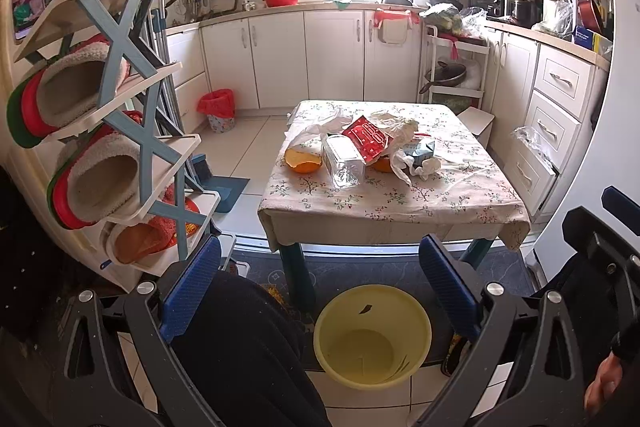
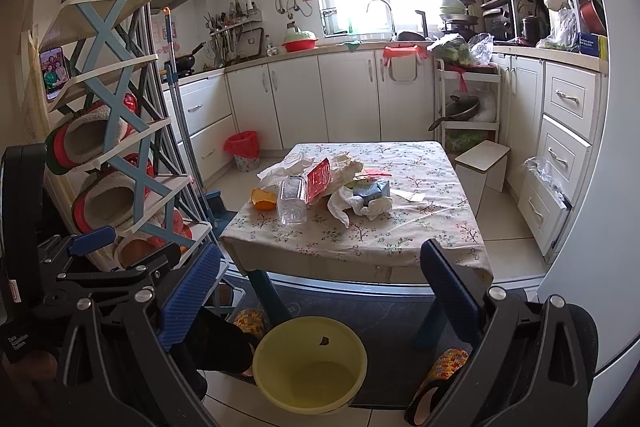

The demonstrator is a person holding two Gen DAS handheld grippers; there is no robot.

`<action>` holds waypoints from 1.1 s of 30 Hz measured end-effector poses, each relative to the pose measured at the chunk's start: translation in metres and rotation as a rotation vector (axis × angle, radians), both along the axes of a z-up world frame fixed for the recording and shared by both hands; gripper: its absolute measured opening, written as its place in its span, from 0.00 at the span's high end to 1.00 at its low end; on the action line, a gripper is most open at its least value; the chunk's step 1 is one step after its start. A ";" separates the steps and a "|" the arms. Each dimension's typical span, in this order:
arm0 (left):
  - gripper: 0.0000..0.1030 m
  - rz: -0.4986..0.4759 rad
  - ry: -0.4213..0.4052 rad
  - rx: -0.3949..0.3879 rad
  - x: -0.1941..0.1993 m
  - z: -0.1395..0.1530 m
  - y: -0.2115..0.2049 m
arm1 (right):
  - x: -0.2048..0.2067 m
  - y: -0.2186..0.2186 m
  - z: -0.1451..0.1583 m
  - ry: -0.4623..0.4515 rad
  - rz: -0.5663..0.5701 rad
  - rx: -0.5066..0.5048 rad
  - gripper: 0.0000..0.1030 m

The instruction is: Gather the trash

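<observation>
**Lining up on the trash pile**

We are holding the left tool (image 1: 320, 291) and right tool (image 2: 320, 291) apart and empty. The trash pile (image 2: 328, 187) is lying ahead on the counter (image 2: 360, 239), the yellow bin (image 2: 310, 367) below between the fingers. Next, we are judging a reach forward.

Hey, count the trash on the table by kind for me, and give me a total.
Orange peel halves: 2
Clear plastic container: 1
Red packet: 1
Blue carton: 1
White plastic bags or wrappers: at least 2
Total: at least 7
</observation>
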State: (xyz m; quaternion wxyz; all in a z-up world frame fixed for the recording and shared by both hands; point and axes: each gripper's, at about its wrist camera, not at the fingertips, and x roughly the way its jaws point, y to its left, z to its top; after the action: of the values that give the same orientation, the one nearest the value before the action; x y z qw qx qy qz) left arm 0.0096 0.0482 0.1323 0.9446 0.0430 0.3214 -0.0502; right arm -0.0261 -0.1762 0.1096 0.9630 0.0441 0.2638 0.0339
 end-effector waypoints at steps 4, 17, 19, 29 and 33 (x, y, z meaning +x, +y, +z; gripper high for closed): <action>0.08 0.002 0.001 -0.001 -0.005 0.000 -0.002 | 0.001 -0.001 0.000 -0.001 0.000 0.000 0.07; 0.08 0.001 0.003 0.000 -0.014 0.000 -0.004 | 0.001 0.002 0.002 0.003 0.001 0.000 0.07; 0.08 -0.001 0.003 0.002 -0.031 -0.006 -0.005 | 0.001 0.003 0.003 -0.001 0.002 -0.003 0.07; 0.08 0.003 0.003 0.032 -0.042 -0.014 -0.018 | 0.006 0.004 0.006 0.000 0.006 -0.011 0.07; 0.08 0.013 0.028 -0.021 -0.036 -0.014 -0.008 | 0.010 -0.002 0.006 0.007 0.006 -0.007 0.07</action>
State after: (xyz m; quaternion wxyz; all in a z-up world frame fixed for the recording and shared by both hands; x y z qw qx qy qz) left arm -0.0268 0.0399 0.1181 0.9407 0.0302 0.3343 -0.0482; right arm -0.0164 -0.1785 0.1155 0.9621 0.0401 0.2673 0.0357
